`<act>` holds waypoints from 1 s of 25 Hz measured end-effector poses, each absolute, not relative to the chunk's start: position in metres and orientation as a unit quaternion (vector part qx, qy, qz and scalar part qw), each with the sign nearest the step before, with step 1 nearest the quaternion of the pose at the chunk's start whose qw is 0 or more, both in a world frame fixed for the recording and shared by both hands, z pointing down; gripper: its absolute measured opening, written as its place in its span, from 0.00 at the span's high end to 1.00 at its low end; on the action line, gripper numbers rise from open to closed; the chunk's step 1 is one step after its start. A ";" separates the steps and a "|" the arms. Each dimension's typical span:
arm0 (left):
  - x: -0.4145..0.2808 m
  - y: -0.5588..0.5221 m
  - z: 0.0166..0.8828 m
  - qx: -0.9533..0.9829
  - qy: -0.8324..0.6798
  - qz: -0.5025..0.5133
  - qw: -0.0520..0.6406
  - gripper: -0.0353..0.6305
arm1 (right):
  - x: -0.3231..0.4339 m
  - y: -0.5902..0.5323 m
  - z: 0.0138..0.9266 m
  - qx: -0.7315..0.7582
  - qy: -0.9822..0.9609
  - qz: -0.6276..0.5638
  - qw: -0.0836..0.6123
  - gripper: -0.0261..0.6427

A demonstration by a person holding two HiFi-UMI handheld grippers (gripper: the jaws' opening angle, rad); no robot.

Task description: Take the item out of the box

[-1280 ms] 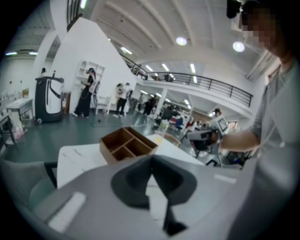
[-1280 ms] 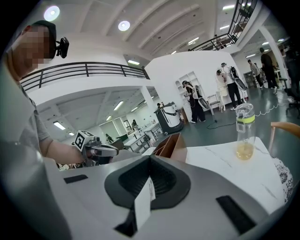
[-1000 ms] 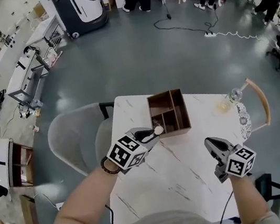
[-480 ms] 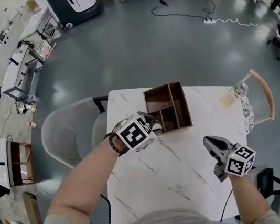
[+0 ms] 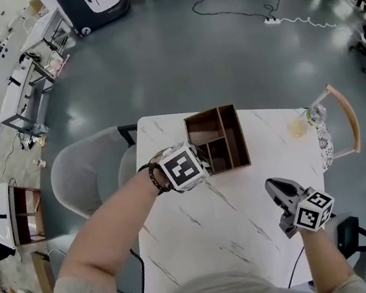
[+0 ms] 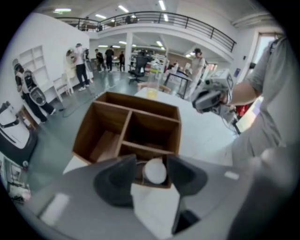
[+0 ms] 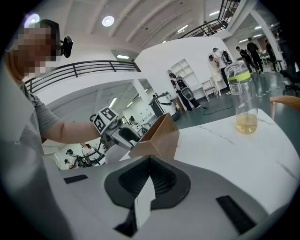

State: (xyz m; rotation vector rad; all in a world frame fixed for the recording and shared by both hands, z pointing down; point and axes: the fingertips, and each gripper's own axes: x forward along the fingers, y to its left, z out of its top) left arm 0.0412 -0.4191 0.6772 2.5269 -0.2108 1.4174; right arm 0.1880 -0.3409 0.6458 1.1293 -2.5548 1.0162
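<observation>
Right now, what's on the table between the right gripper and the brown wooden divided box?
Nothing. In the head view only bare white marble tabletop lies between the right gripper and the brown wooden divided box.

Head view overhead; left gripper view close above box point(image 6: 123, 133); right gripper view low, farther, sees same box.

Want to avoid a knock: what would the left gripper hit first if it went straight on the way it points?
Most likely the white round item, which sits between the left gripper's opening jaws at the near edge of the wooden box. The pads do not seem to press on it, though depth is unclear.
</observation>
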 end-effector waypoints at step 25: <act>0.047 -0.401 0.706 0.805 0.022 0.537 0.254 0.76 | 0.188 -0.342 0.652 0.380 -0.852 0.351 0.082 0.95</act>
